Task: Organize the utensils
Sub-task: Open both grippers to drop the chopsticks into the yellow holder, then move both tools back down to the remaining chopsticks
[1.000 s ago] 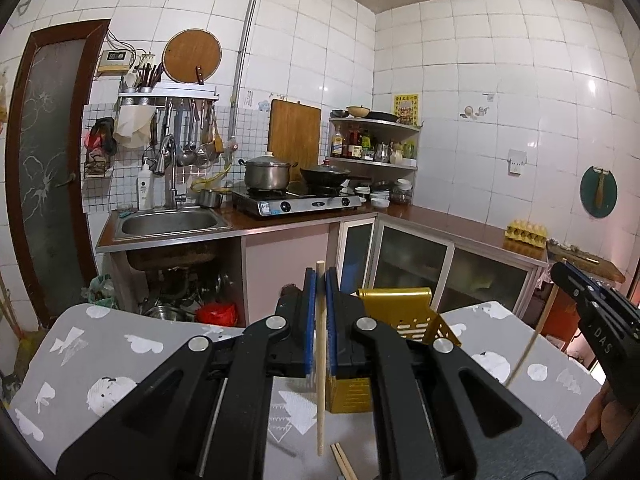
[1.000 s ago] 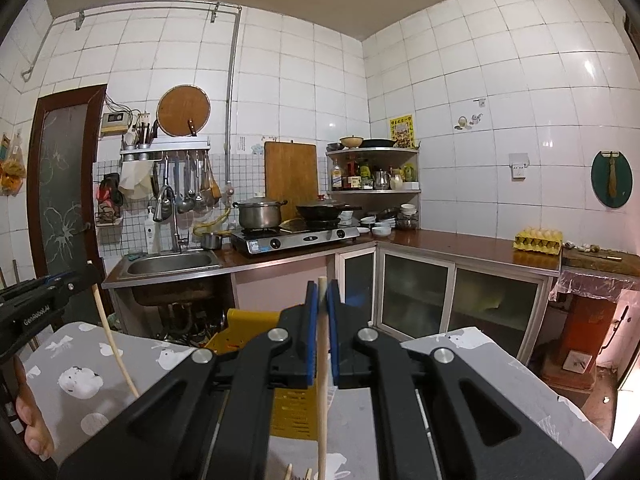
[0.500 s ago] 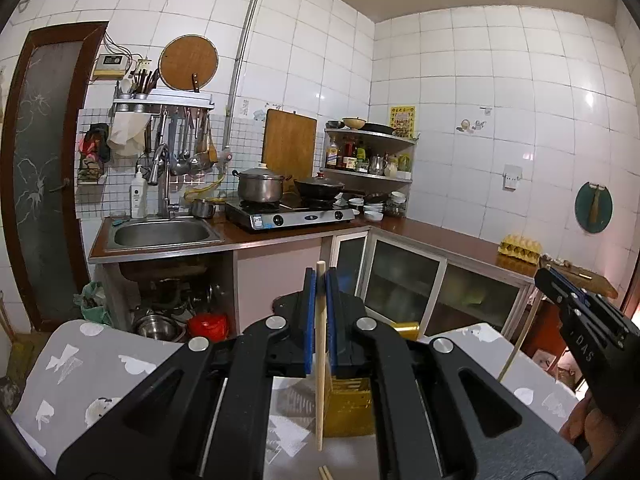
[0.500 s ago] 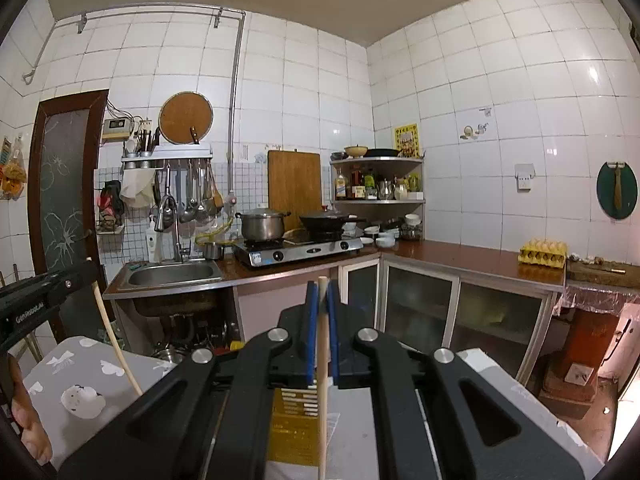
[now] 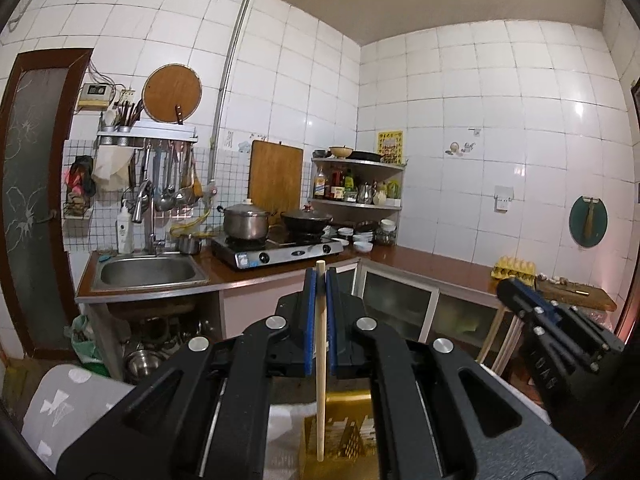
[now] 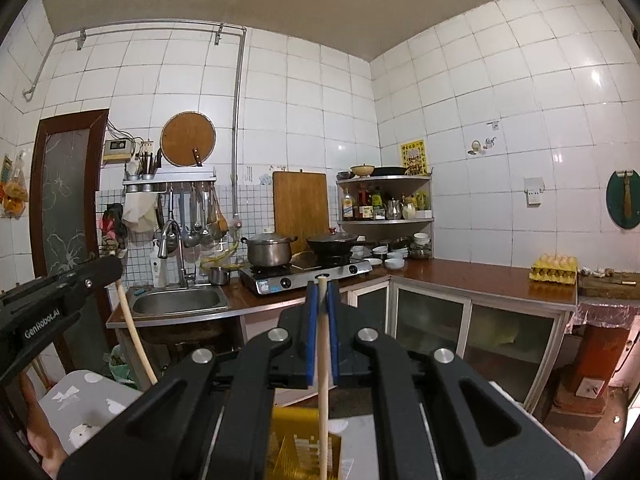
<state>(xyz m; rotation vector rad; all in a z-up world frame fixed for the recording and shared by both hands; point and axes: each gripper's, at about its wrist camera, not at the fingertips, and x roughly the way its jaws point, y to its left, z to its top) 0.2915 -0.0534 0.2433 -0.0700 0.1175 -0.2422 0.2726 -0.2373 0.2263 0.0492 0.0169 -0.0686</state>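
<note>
My left gripper (image 5: 319, 280) is shut on a pale wooden chopstick (image 5: 320, 364) that hangs straight down, its tip over a yellow slotted utensil holder (image 5: 344, 432). My right gripper (image 6: 321, 292) is shut on a second chopstick (image 6: 324, 384), which hangs down over the same yellow holder (image 6: 304, 448). The right gripper also shows at the right of the left wrist view (image 5: 556, 332), and the left gripper at the left of the right wrist view (image 6: 60, 296) with its chopstick (image 6: 136, 344). Both are held high above the table.
The table with a grey patterned cloth (image 5: 68, 404) lies below, also in the right wrist view (image 6: 84, 404). Beyond stand the sink (image 5: 148, 272), a stove with pots (image 5: 276, 248), glass-door cabinets (image 6: 472, 332) and an egg tray (image 6: 554, 272).
Both grippers have risen and tilted upward with their chopsticks. The table and yellow holder have dropped lower in both views.
</note>
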